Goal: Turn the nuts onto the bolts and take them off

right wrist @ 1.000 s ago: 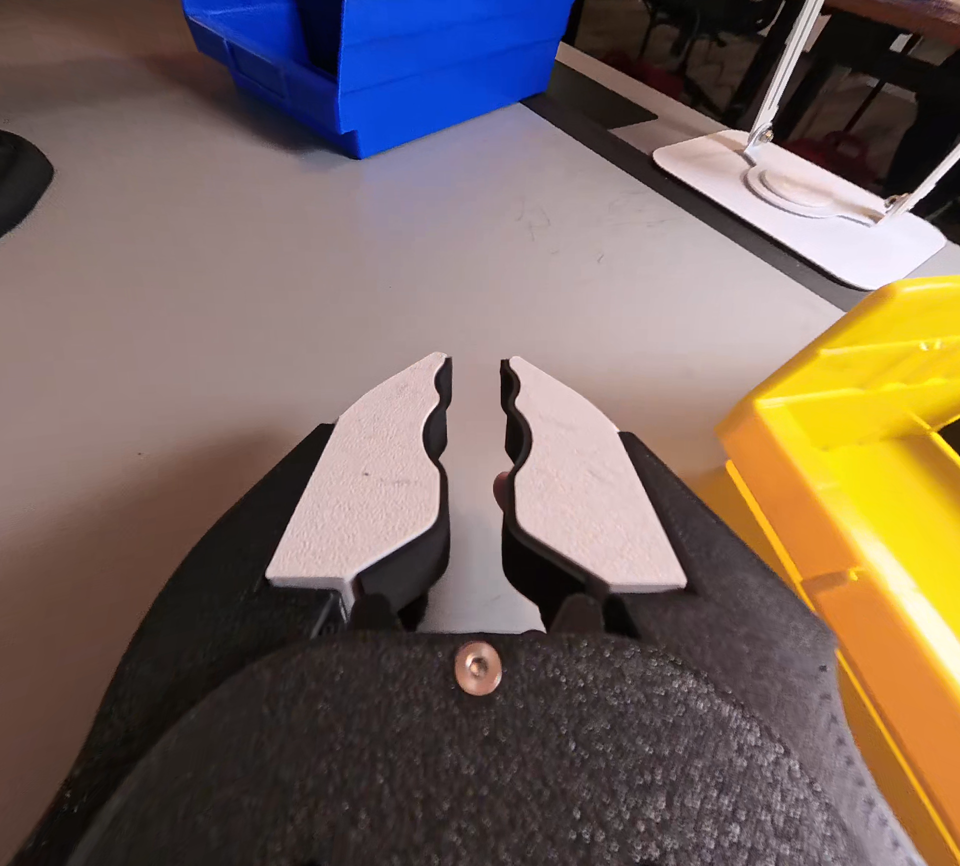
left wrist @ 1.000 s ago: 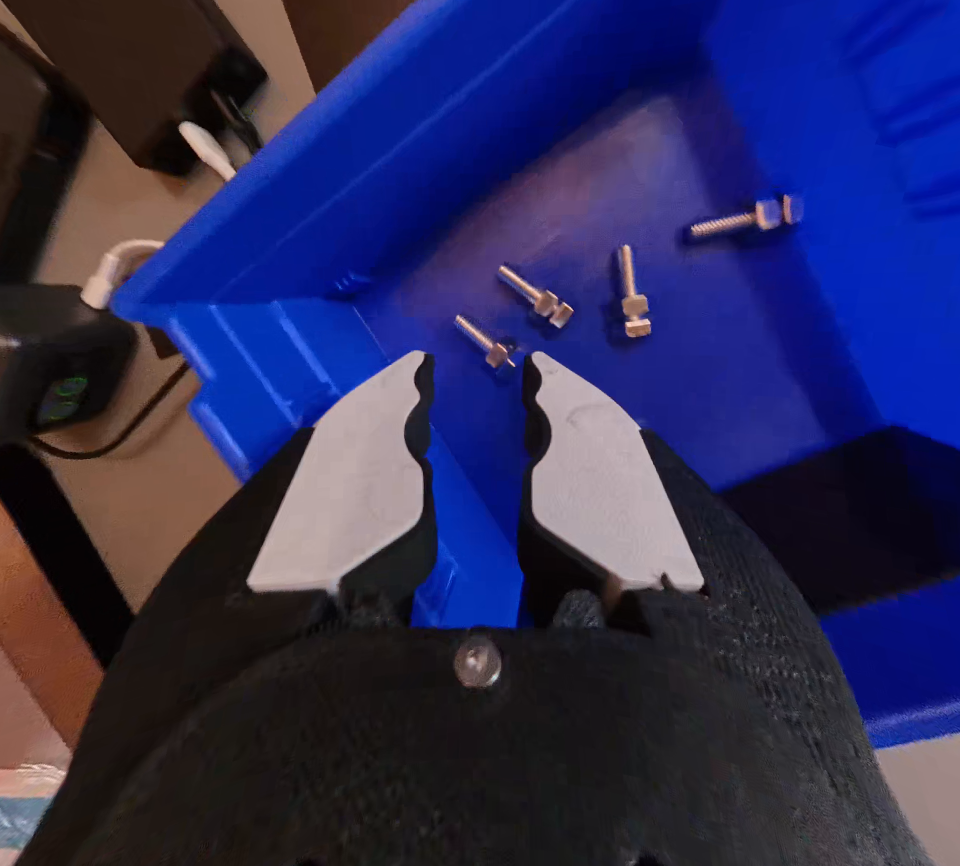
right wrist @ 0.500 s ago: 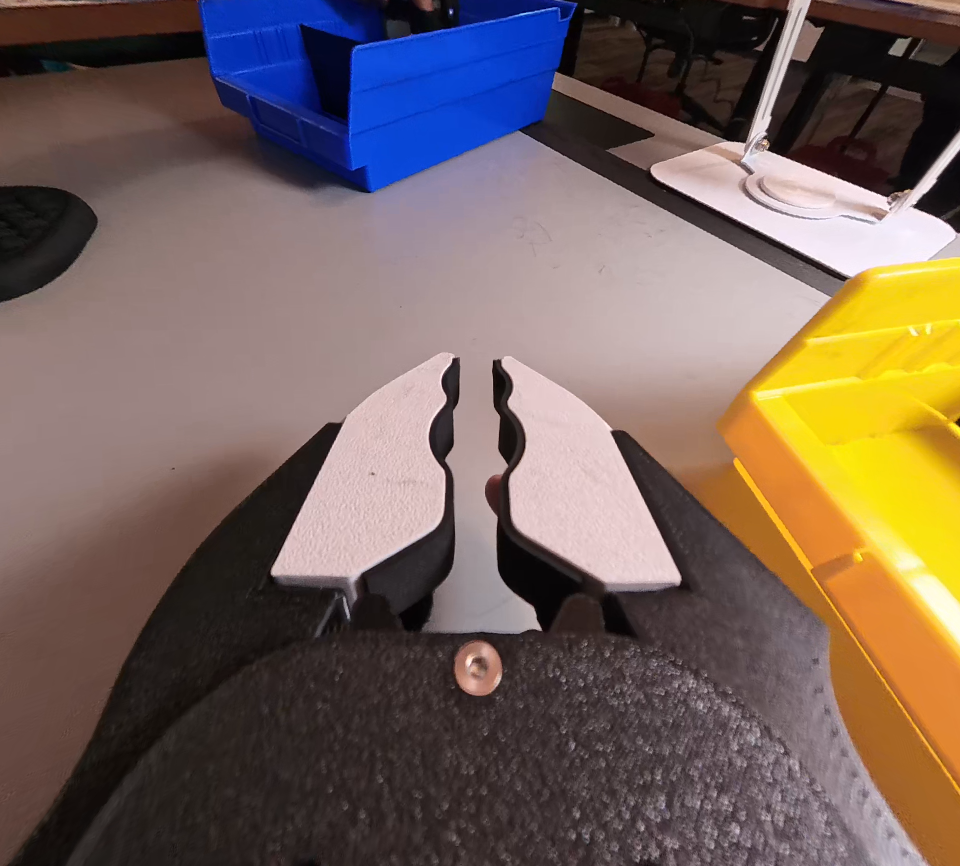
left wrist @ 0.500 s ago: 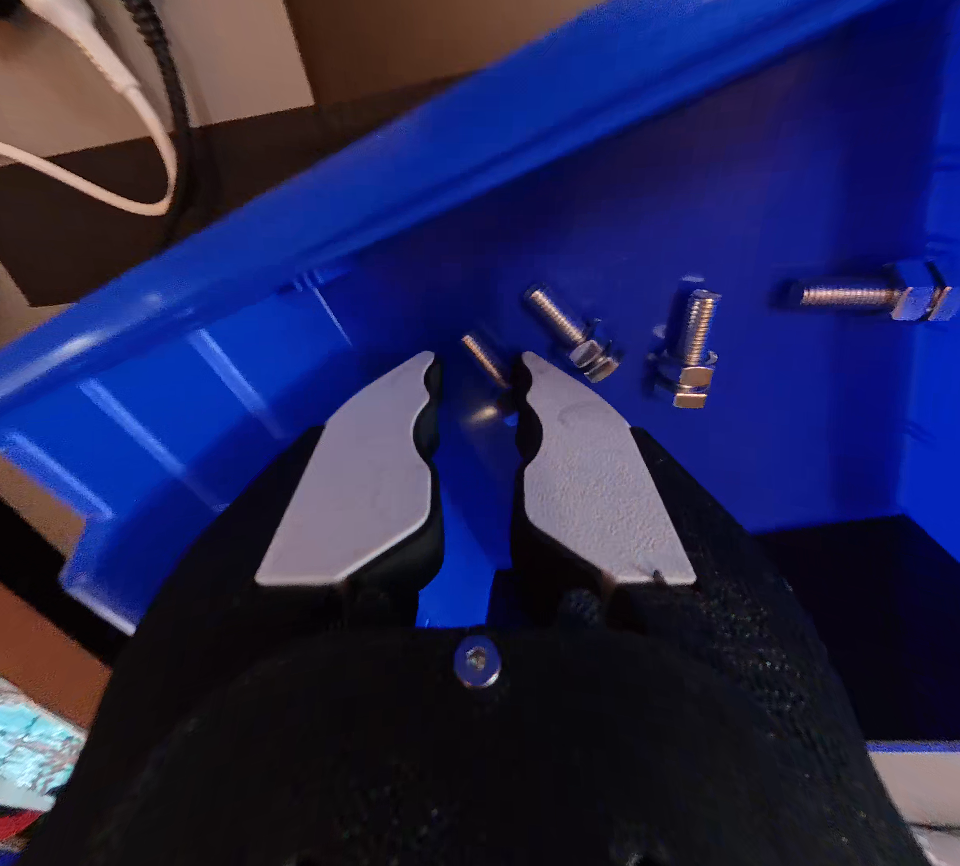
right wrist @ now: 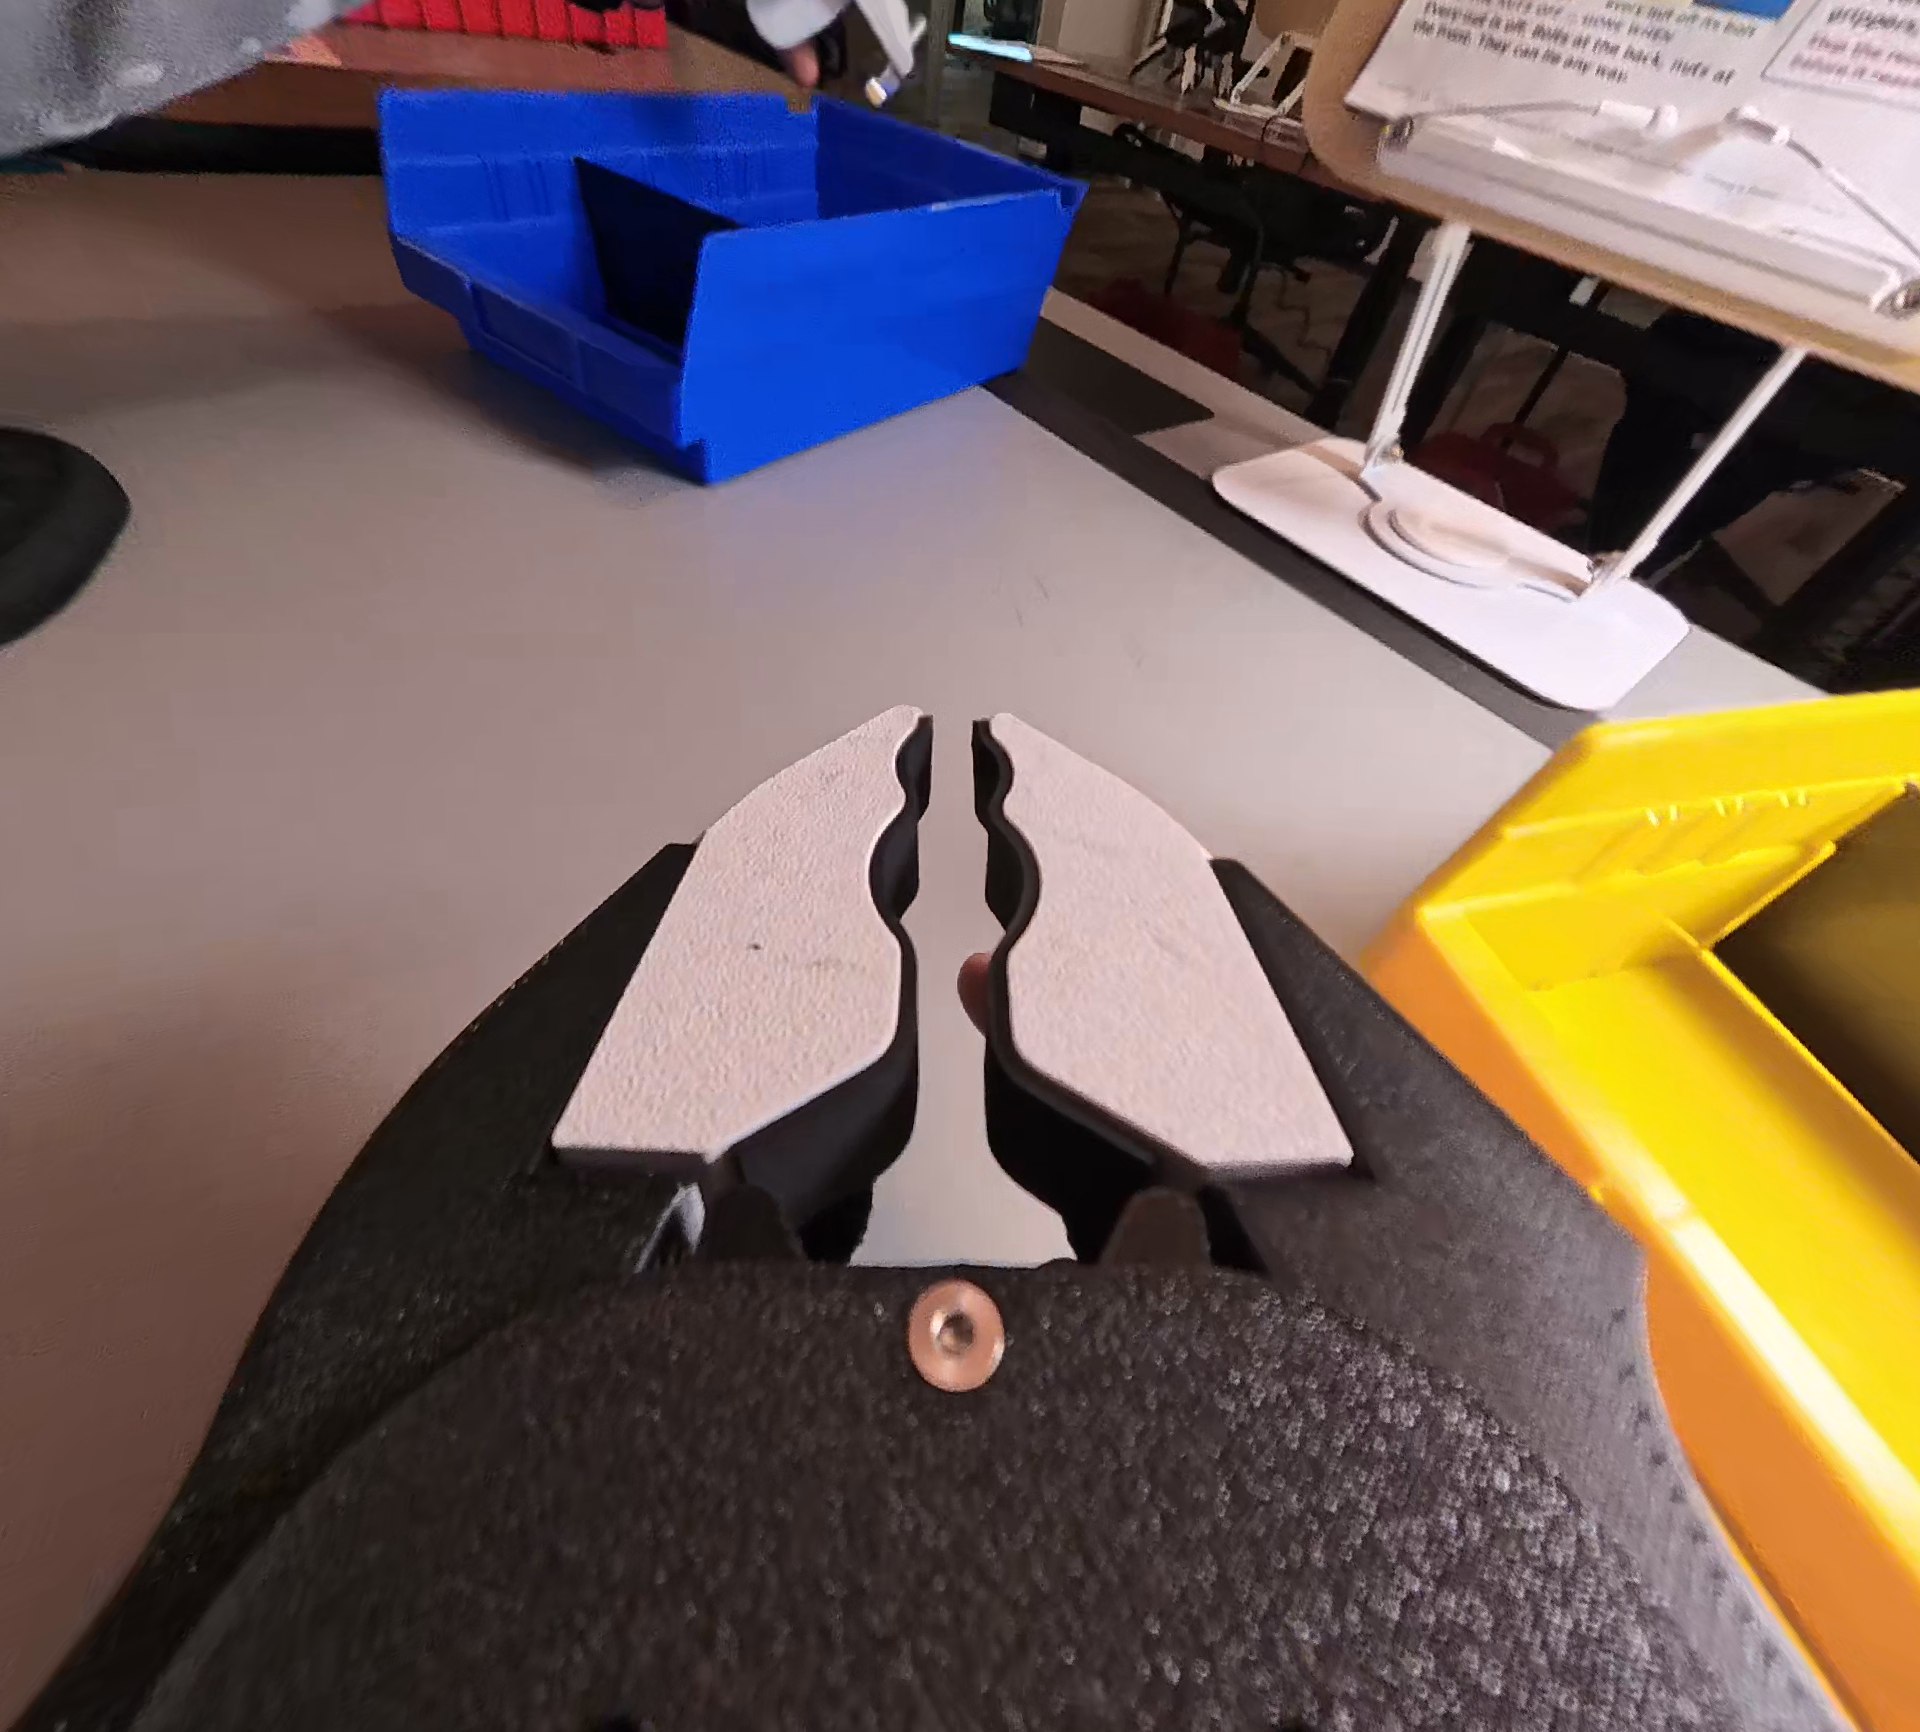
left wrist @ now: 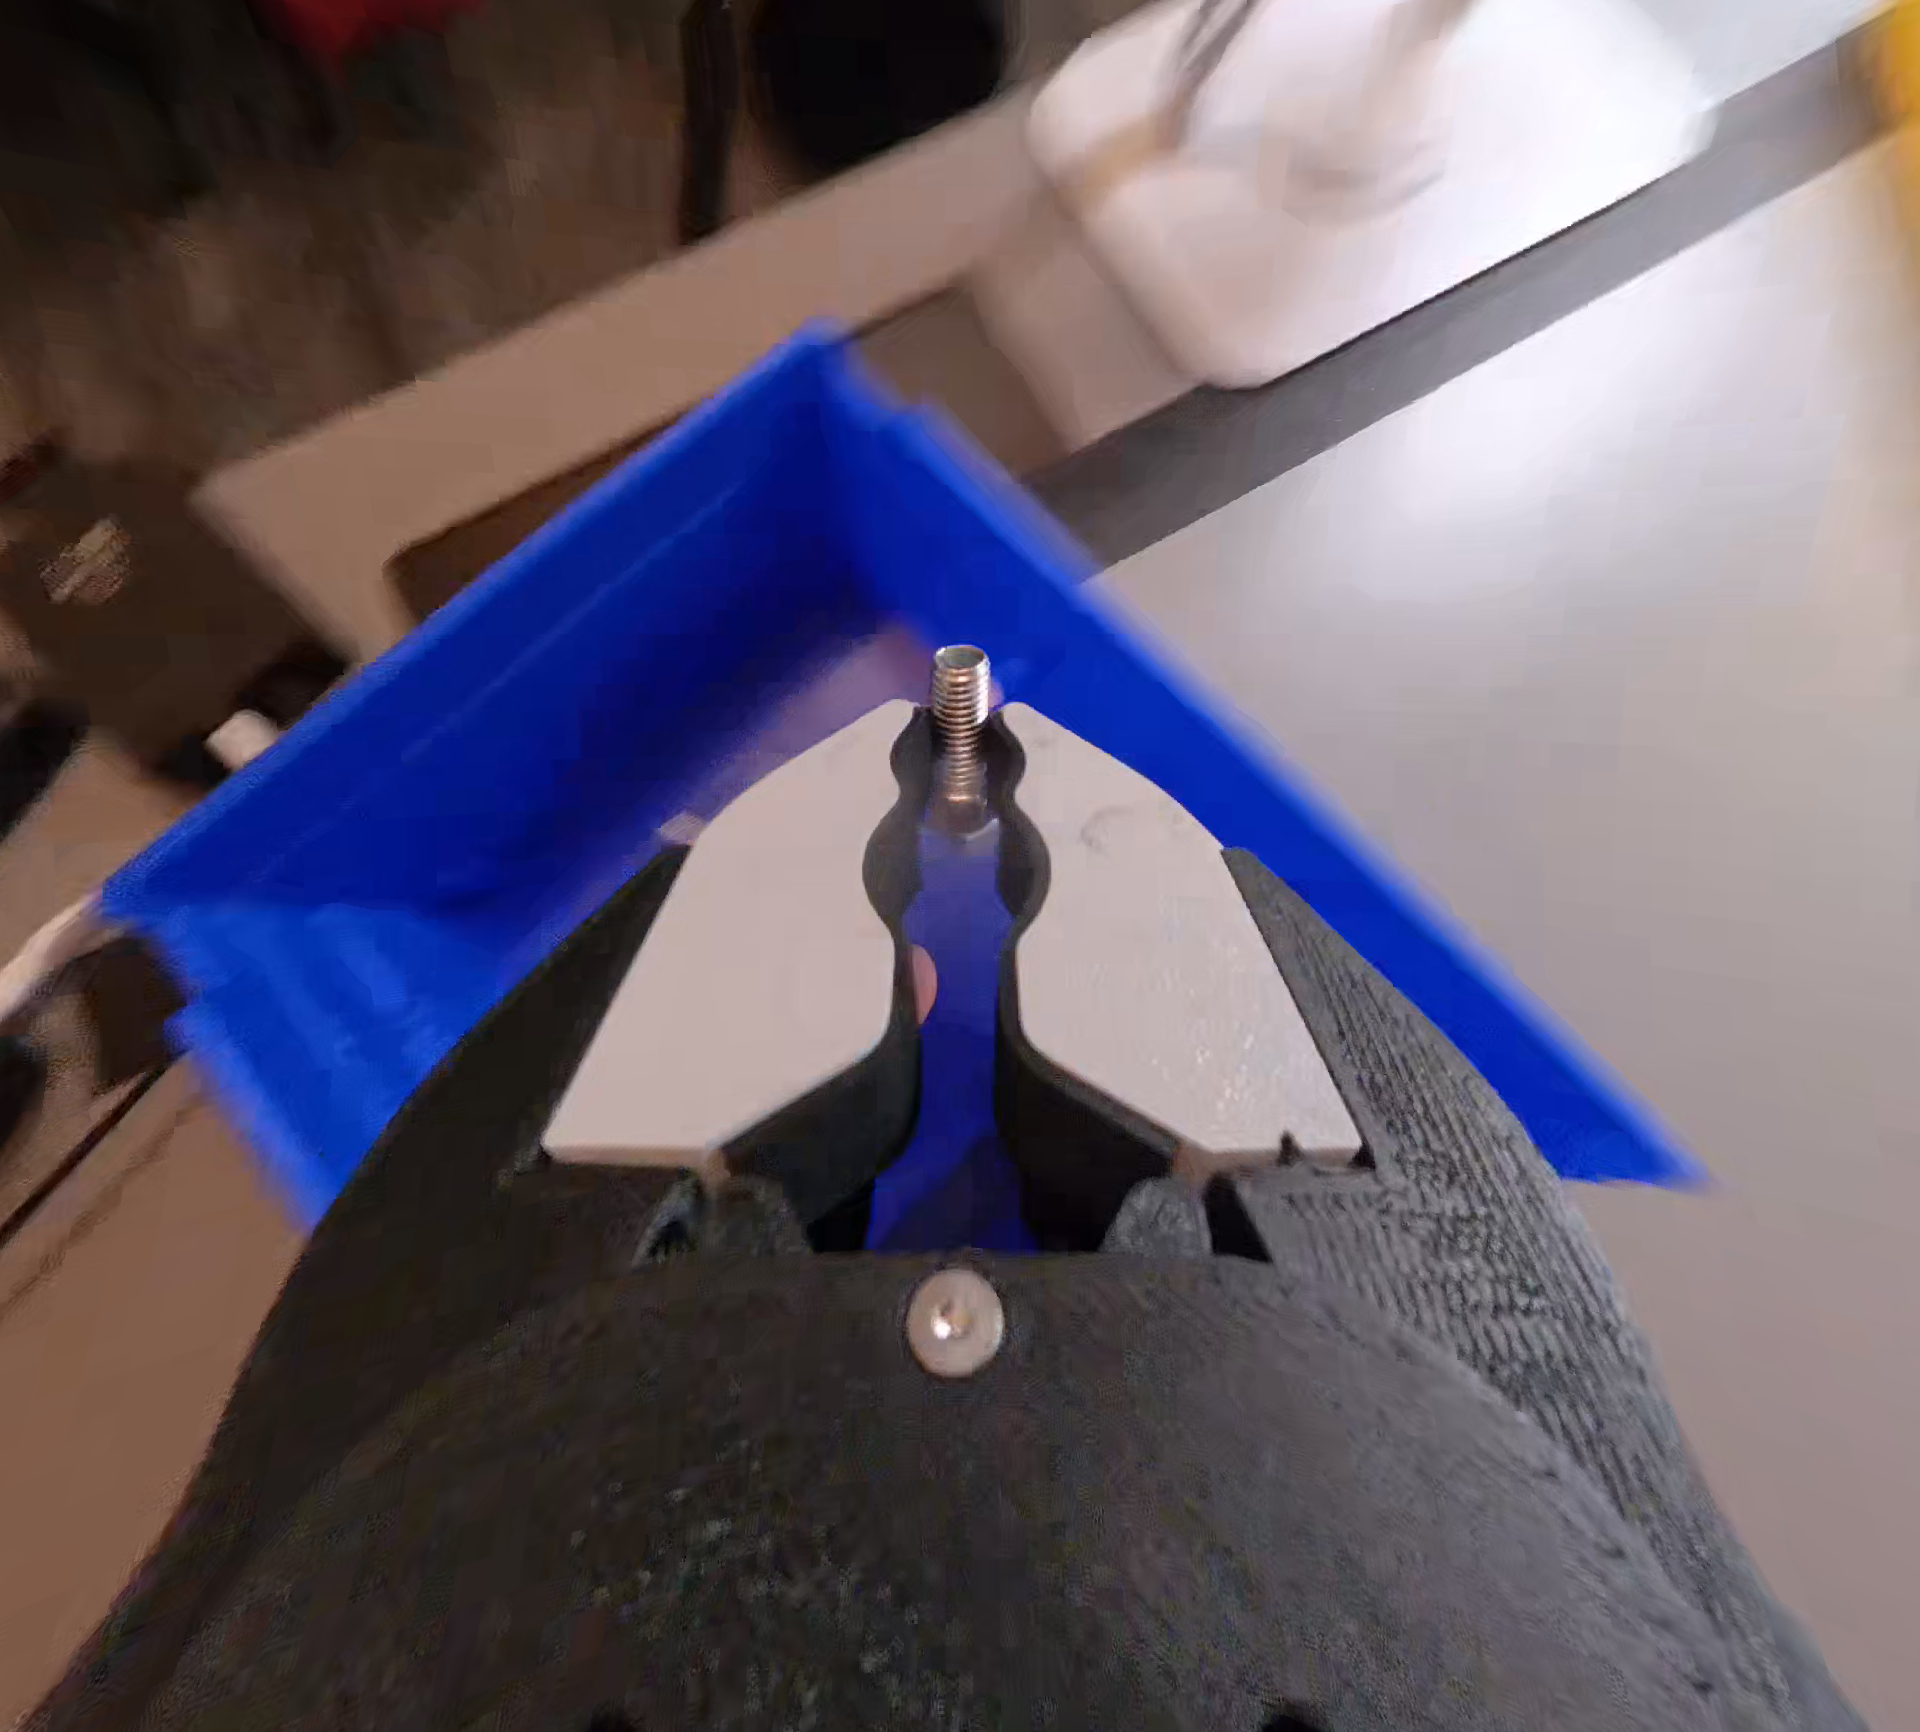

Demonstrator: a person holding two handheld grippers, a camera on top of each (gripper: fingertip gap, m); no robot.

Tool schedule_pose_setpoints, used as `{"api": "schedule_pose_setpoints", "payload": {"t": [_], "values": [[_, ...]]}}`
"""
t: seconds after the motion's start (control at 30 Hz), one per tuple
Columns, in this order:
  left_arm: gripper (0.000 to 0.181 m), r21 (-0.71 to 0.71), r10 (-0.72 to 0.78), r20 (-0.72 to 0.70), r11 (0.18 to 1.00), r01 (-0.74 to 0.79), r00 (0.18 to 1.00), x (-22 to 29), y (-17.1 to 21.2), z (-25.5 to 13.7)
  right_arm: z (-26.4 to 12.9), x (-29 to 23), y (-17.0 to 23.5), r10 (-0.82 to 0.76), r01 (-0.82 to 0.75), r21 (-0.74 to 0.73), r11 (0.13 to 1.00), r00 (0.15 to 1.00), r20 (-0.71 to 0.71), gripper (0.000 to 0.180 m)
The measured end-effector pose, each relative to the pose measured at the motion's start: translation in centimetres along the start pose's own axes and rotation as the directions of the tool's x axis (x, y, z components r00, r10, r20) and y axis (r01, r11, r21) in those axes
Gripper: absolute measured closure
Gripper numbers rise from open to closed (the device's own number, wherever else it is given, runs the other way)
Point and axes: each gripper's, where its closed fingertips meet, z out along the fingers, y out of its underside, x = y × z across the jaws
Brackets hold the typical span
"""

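My left gripper (left wrist: 961, 732) is shut on a silver bolt (left wrist: 958, 695). The bolt's threaded end sticks out past the fingertips, and its head is hidden between the pads. The gripper is above the blue bin (left wrist: 499, 747). In the right wrist view the left gripper (right wrist: 883, 72) is held by a hand above the blue bin (right wrist: 831, 311), with the bolt (right wrist: 878, 90) at its tip. My right gripper (right wrist: 952, 732) hovers low over the grey table (right wrist: 520, 643). It is empty, and its fingers are almost together with a thin gap between them. No loose nuts show.
A yellow bin (right wrist: 1662, 1007) stands close on the right of my right gripper. A white stand (right wrist: 1455, 560) holding an instruction sheet is at the far right edge. A black pad (right wrist: 42, 519) lies at the left. Chairs and desks stand beyond the table. My right fingertips sit around 40 cm from my left ones.
My left gripper closed on a bolt in the blue bin and lifted it out, swinging right. My right gripper's fingers narrowed their gap and it rose slightly.
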Motion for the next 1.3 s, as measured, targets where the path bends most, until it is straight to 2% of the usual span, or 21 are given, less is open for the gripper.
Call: {"api": "schedule_pose_setpoints", "payload": {"t": [0.03, 0.13, 0.23, 0.33, 0.43, 0.63, 0.8, 0.93, 1.0, 1.1, 1.3], "values": [[0.169, 0.108, 0.002, -0.084, 0.994, 0.007, 0.996, 2.8, -1.4, -1.8, 0.2, -0.3, -0.8, 0.0, 0.0, 0.012, 1.0, 1.0, 0.001, 0.172], [0.17, 0.355, 0.127, -0.31, 0.935, -0.009, 0.942, 11.9, -2.9, -7.0, 1.1, -1.5, -3.7, 0.011, -0.013, 0.059, 0.998, 0.999, 0.036, 0.171], [0.17, 0.484, 0.273, -0.437, 0.874, -0.031, 0.857, 19.9, -0.9, -9.8, 2.2, -2.7, -7.1, 0.015, -0.024, 0.109, 0.994, 0.996, 0.088, 0.169], [0.17, 0.546, 0.361, -0.494, 0.837, -0.041, 0.791, 26.1, 2.5, -10.4, 3.2, -4.3, -10.2, 0.043, -0.071, 0.144, 0.987, 0.982, 0.185, 0.167], [0.17, 0.574, 0.406, -0.49, 0.817, -0.065, 0.771, 29.9, 5.7, -9.7, 4.1, -6.7, -10.7, 0.083, -0.125, 0.105, 0.987, 0.939, 0.335, 0.16], [0.171, 0.559, 0.467, -0.451, 0.812, -0.168, 0.761, 31.9, 8.7, -8.0, 4.7, -8.8, -8.2, 0.159, -0.213, 0.064, 0.975, 0.868, 0.471, 0.162], [0.17, 0.529, 0.489, -0.437, 0.819, -0.224, 0.755, 32.4, 10.0, -6.5, 4.9, -9.0, -6.4, 0.19, -0.226, 0.012, 0.974, 0.847, 0.496, 0.17], [0.17, 0.546, 0.473, -0.501, 0.822, -0.16, 0.724, 33.1, 10.1, -6.8, 4.3, -9.1, -6.3, 0.156, -0.194, 0.018, 0.981, 0.84, 0.52, 0.17], [0.163, 0.561, 0.462, -0.546, 0.821, -0.104, 0.699, 33.2, 10.0, -7.3, 3.6, -9.3, -7.0, 0.148, -0.2, 0.033, 0.979, 0.817, 0.557, 0.171], [0.15, 0.56, 0.464, -0.661, 0.828, -0.023, 0.59, 34.1, 10.3, -8.9, 2.1, -10.5, -7.7, 0.111, -0.19, 0.054, 0.98, 0.755, 0.646, 0.171], [0.142, 0.489, 0.456, -0.821, 0.872, 0.012, 0.344, 36.3, 12.7, -10.7, 0.4, -11.9, -8.6, 0.065, -0.183, 0.085, 0.979, 0.686, 0.725, 0.171]]}}
